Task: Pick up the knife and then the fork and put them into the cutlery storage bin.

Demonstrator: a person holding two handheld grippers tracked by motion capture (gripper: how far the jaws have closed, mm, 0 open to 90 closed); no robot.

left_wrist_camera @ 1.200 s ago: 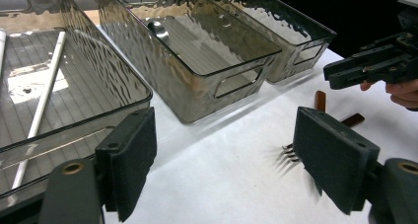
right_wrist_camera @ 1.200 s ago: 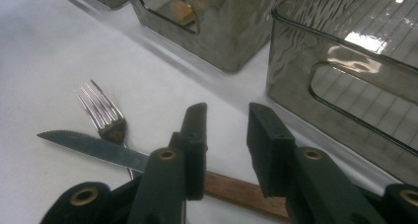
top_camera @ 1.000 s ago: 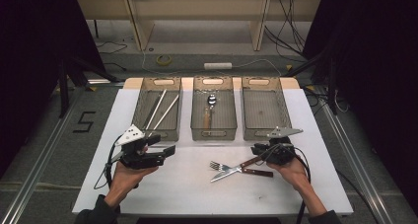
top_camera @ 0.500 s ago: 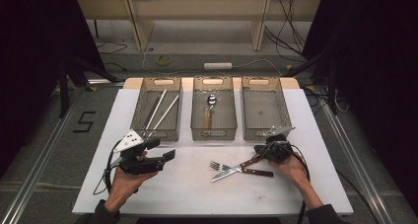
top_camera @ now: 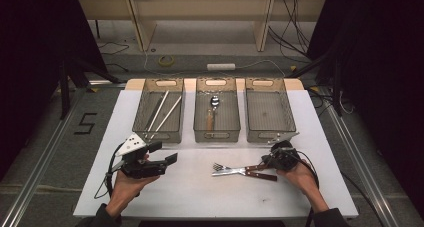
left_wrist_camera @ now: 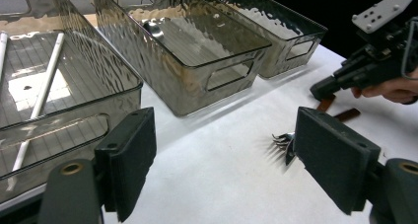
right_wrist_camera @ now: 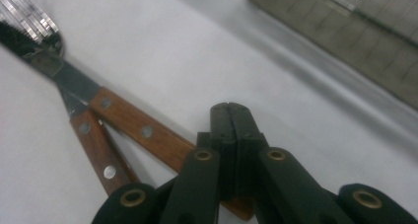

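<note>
On the white desk (top_camera: pixel 200 197) I see three clear bins (top_camera: pixel 216 117), then two wood-handled forks (top_camera: pixel 240 171) lying crossed before them, my left tongs (top_camera: pixel 162 162) spread wide and empty, my right tongs (right_wrist_camera: pixel 230 116) clenched together just above one handle.

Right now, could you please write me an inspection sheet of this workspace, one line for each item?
Surface: white table, bare at the front.
Job's things: two forks with wooden handles, crossed; three bins: chopsticks left, spoon middle, right bin empty.
Clutter: nothing seen.
Grippers: left gripper open, holding nothing; right gripper shut over a fork handle.
Cables: one trails from each gripper; more on the floor behind.
Surroundings: tape roll, dark curtains.
</note>
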